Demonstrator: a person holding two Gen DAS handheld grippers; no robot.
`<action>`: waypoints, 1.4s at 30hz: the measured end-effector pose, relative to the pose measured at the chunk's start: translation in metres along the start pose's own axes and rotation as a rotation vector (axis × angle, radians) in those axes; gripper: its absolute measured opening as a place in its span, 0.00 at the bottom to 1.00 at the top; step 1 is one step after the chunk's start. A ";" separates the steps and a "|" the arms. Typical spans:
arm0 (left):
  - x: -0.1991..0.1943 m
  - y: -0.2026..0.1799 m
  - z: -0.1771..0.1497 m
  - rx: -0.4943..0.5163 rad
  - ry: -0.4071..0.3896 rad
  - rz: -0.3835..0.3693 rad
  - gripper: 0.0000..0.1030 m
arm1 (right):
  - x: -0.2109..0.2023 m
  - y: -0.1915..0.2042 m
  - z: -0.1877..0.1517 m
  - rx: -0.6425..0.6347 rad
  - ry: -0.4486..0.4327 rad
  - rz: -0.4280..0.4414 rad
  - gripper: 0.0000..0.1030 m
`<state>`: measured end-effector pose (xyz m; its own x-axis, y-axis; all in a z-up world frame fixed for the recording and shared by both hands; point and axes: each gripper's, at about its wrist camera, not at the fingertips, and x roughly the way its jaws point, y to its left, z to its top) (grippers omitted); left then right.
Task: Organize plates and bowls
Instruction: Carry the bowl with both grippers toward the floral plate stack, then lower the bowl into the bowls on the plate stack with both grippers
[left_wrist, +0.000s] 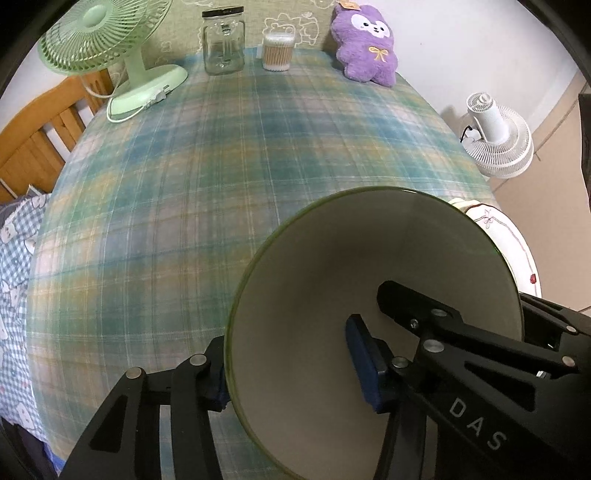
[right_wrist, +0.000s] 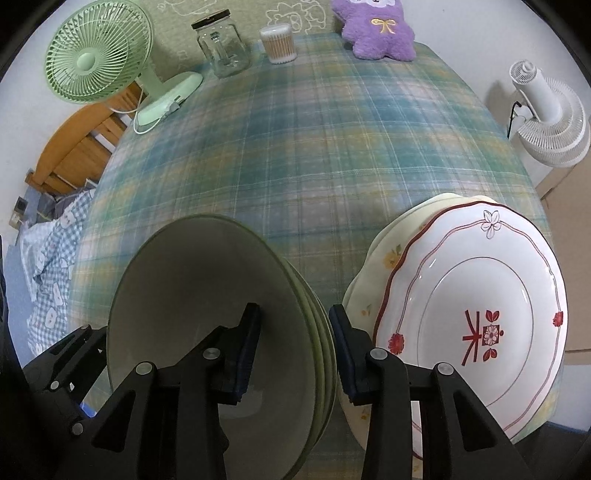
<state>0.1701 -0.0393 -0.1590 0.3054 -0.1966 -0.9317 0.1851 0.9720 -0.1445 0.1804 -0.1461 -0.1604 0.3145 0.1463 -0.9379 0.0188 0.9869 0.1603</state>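
Where the left wrist camera looks: steeply down onto the checked tablecloth (left_wrist: 221, 184), with the near edge of the table in the foreground.
Bowl position, left view: the top bowl (left_wrist: 303, 277) sits on the cloth directly under the left gripper (left_wrist: 288, 350); its green rim fills the lower centre.
Left gripper state: partly spread and straddling the bowl's left wall, one pad outside the rim and the other well inside the cavity. The inner pad appears clear of the wall, so no pinch is confirmed.
Plates, left view: the plate pile (left_wrist: 517, 251) shows only as a sliver beyond the bowl's right rim.
Right wrist view, bowls: several green rims show nested as one bowl stack (right_wrist: 192, 280) (the count cannot be read reliably).
Right gripper state: the right gripper (right_wrist: 293, 314) straddles the stack's right wall. One pad is inside the top bowl and the other is just beside the outer rims; whether the pads press cannot be told.
Plates, right view: a white plate with red pattern lies on a cream floral plate, just beside the outer finger and apart from the bowls.
Progress, done: bowls appear grouped with bowls and plates with plates.
Progress, remaining: probably a two-handed lift of the stack to its final place; that place is not evident.
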 end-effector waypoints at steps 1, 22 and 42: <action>-0.001 0.001 -0.001 -0.005 0.002 -0.005 0.51 | -0.001 0.001 -0.001 -0.006 -0.001 -0.003 0.41; -0.066 0.019 -0.013 0.030 -0.064 -0.023 0.49 | -0.061 0.039 -0.020 0.043 -0.075 -0.017 0.41; -0.086 -0.038 -0.001 -0.002 -0.135 0.006 0.49 | -0.104 -0.007 -0.012 0.001 -0.129 -0.007 0.41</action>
<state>0.1356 -0.0591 -0.0735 0.4295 -0.2061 -0.8792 0.1813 0.9735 -0.1397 0.1360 -0.1669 -0.0681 0.4338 0.1295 -0.8917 0.0227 0.9877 0.1545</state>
